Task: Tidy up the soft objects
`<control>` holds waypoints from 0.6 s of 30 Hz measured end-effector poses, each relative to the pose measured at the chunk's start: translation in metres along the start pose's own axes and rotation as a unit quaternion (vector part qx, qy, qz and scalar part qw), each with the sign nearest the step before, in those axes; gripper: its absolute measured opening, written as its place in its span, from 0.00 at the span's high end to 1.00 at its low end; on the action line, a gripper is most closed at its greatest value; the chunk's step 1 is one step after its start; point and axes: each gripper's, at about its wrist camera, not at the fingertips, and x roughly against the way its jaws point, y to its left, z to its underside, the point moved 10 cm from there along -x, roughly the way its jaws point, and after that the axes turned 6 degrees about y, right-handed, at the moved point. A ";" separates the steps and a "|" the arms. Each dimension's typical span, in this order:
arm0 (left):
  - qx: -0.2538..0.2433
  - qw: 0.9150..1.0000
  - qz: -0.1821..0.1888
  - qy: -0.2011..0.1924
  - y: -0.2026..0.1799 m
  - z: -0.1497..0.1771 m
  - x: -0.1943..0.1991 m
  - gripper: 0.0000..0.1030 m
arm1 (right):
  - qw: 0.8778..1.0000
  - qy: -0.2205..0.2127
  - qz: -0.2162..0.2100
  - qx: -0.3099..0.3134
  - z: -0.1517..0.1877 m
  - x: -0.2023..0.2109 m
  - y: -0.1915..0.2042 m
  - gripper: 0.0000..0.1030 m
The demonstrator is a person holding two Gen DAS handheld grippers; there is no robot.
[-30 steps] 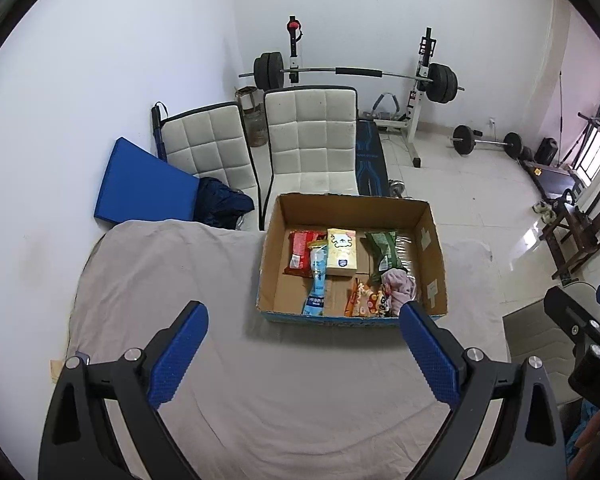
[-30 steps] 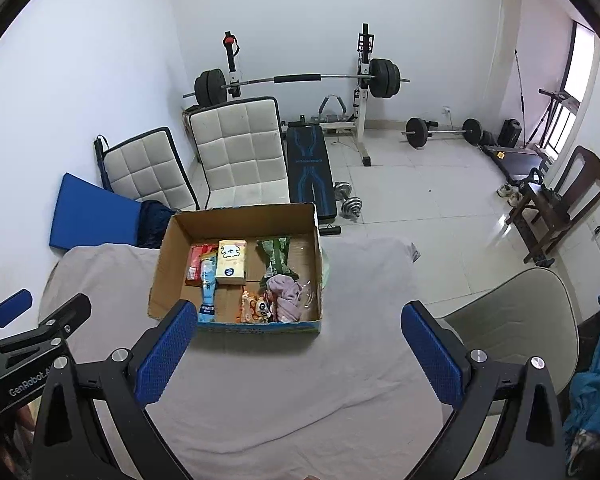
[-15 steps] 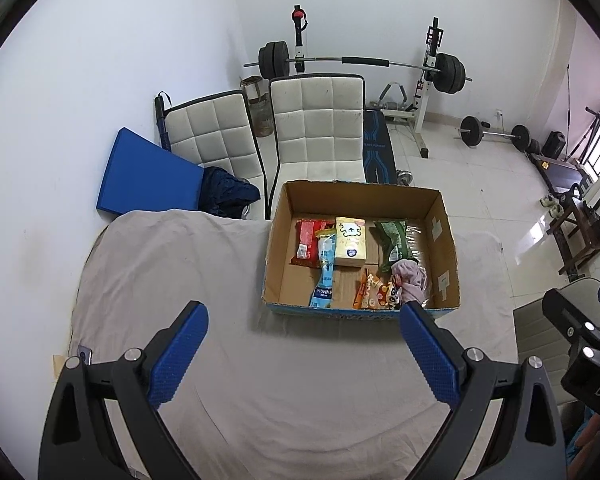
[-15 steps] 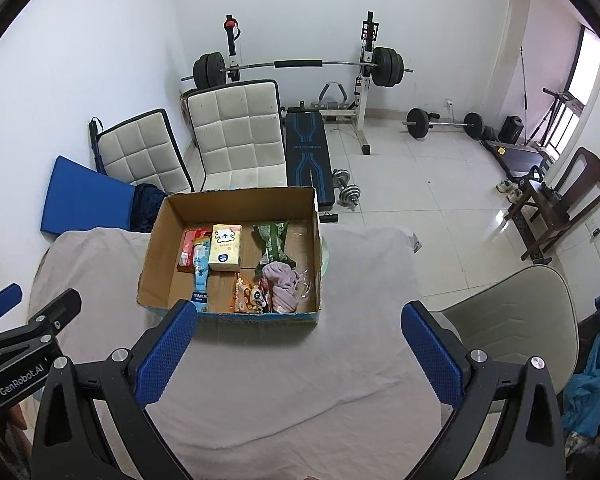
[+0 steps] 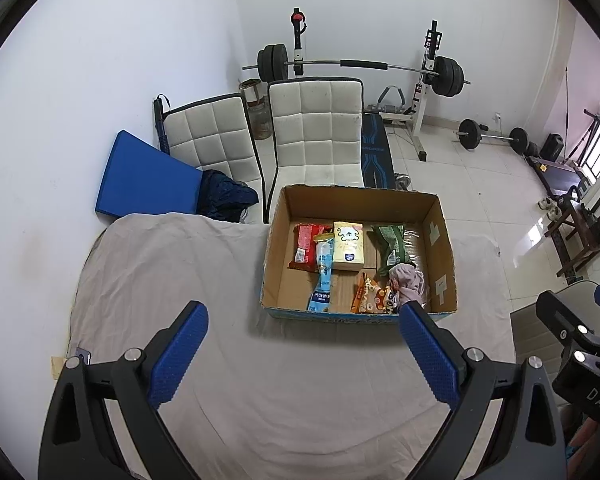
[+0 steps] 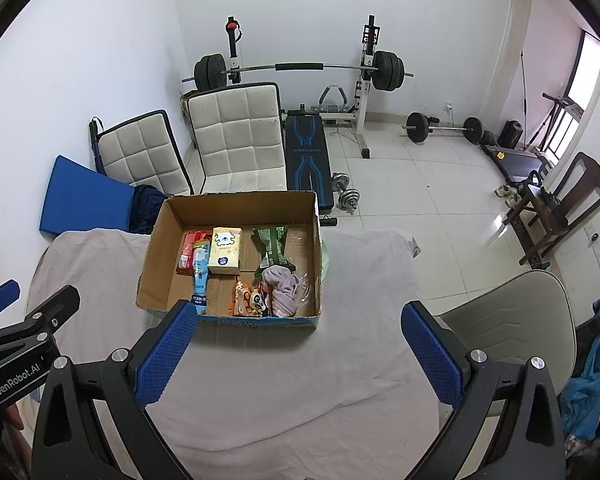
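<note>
Both tongs [image 5: 300, 350] [image 6: 296, 346] closer to cardboard box [image 5: 444, 236], spread wide.

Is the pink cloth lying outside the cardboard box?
No, the pink cloth lies inside the cardboard box, in its near right corner.

One cardboard box [image 6: 156, 256], five snack packets inside, one pink cloth [image 6: 280, 286], and two white padded chairs.

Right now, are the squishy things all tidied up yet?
Not yet. The packets and the pink cloth lie together in the cardboard box. Nothing is in hand: the left gripper and right gripper are open and empty over the table. Sorting is left.
</note>
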 end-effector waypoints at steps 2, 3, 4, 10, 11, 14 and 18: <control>-0.001 1.000 -0.001 0.000 -0.001 0.000 0.000 0.05 | 1.000 0.001 0.000 0.000 0.001 0.001 0.000 0.00; -0.002 1.000 0.000 0.001 0.000 0.000 0.000 0.05 | 1.000 0.001 0.001 0.000 0.001 0.001 0.000 0.00; -0.002 1.000 0.000 0.001 -0.001 0.000 -0.001 0.05 | 1.000 0.002 0.001 0.000 0.001 0.001 0.000 0.00; -0.004 1.000 0.000 0.002 -0.002 0.000 -0.001 0.05 | 1.000 0.001 0.003 0.000 0.001 0.001 0.001 0.00; -0.003 1.000 0.001 0.001 -0.002 0.000 -0.001 0.05 | 1.000 0.001 0.004 0.001 0.001 0.001 0.001 0.00; -0.004 1.000 0.000 0.002 -0.002 0.000 -0.001 0.05 | 1.000 0.001 0.004 0.001 0.001 0.001 0.001 0.00; -0.003 1.000 0.000 0.002 -0.001 0.000 -0.001 0.05 | 1.000 0.002 0.004 0.001 0.001 0.001 0.001 0.00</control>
